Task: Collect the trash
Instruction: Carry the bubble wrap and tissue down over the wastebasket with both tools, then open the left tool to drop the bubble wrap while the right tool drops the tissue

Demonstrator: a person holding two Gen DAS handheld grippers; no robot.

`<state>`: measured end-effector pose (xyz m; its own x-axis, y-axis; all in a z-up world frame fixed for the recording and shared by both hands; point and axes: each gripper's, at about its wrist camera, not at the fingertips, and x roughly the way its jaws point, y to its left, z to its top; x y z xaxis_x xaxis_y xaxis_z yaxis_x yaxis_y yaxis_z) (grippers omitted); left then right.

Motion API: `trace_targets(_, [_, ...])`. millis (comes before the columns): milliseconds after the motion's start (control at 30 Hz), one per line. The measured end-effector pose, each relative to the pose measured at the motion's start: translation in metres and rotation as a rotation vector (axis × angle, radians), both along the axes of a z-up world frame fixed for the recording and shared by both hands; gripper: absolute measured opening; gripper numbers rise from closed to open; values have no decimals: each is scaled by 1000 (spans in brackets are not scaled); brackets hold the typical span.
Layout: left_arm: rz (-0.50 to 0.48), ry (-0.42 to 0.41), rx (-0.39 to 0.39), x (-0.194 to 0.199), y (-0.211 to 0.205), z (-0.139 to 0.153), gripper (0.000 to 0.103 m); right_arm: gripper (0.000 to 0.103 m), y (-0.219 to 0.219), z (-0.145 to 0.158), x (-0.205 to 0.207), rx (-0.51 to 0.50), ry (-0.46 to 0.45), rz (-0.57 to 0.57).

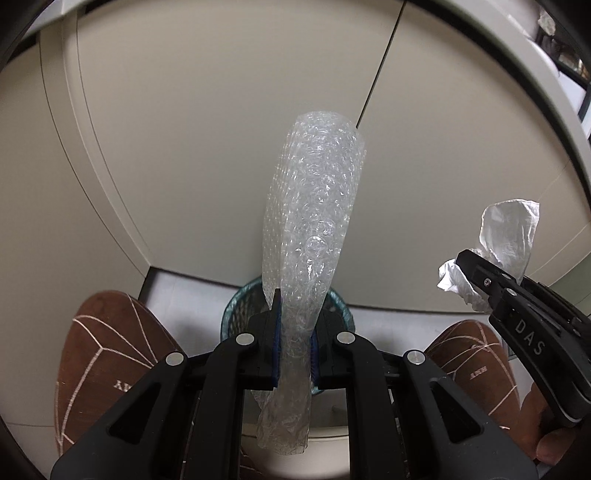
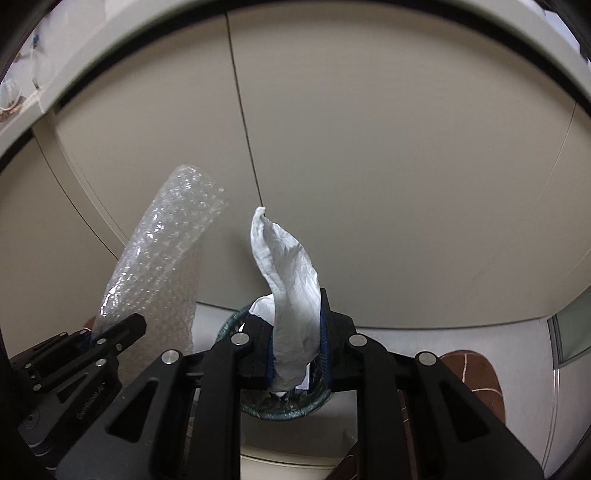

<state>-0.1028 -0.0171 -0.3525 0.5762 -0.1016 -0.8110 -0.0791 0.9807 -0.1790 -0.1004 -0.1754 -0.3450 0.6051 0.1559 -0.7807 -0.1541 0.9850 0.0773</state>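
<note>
My left gripper (image 1: 295,332) is shut on a long roll of clear bubble wrap (image 1: 314,221), which sticks up past the jaws and hangs below them. My right gripper (image 2: 297,332) is shut on a crumpled white tissue (image 2: 291,291). Below both grippers stands a round green-rimmed waste bin (image 1: 236,306), mostly hidden by the fingers; its liner and some trash show in the right wrist view (image 2: 284,406). The right gripper (image 1: 476,280) with its tissue (image 1: 509,229) appears at the right of the left wrist view. The left gripper (image 2: 122,332) with the bubble wrap (image 2: 162,258) appears at the left of the right wrist view.
Beige cabinet doors (image 1: 221,129) with a dark seam rise just behind the bin. Two brown slippers (image 1: 107,369) (image 1: 476,373) stand on the pale floor either side of the bin. A countertop edge (image 2: 147,33) runs overhead.
</note>
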Motion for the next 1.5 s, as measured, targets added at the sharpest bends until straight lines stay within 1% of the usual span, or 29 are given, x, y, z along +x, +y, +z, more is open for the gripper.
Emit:
trace_targets(167, [-1, 54, 11, 15, -2, -22, 11, 17, 7, -25, 16, -37, 30, 9])
trace_targets(367, [-3, 130, 4, 34, -4, -57, 11, 17, 21, -60, 34, -61, 85, 13])
trace_targets(467, [8, 176, -19, 45, -11, -70, 11, 17, 26, -78, 44, -75, 119, 8])
trace_targets(533, [10, 202, -19, 53, -11, -82, 11, 17, 27, -88, 50, -76, 140, 2])
trace_targets(667, [-4, 252, -19, 66, -17, -105, 11, 17, 41, -102, 55, -96, 157, -3])
trace_targets(800, [-17, 304, -48, 72, -19, -125, 11, 17, 47, -116, 56, -86, 192, -10])
trace_targets(967, [-40, 346, -35, 79, -26, -148, 11, 17, 48, -122, 66, -57, 214, -30])
trace_targets(1133, [-66, 376, -37, 80, -28, -160, 11, 17, 58, -123, 72, -37, 225, -35])
trace_targets(1233, [-80, 389, -39, 82, -31, -167, 15, 17, 61, -118, 75, -26, 221, -35])
trace_targets(1300, [-84, 378, -42, 82, -33, -166, 15, 17, 63, -118, 74, -19, 217, -36])
trace_targets(1333, [-86, 369, -44, 80, -33, -164, 18, 17, 65, -117, 73, -15, 215, -37])
trace_targets(1433, [-78, 339, -42, 79, -32, -160, 32, 17, 57, -125, 70, -5, 214, -41])
trace_targets(1500, [-77, 332, -32, 78, -32, -158, 35, 17, 54, -126, 72, 0, 214, -44])
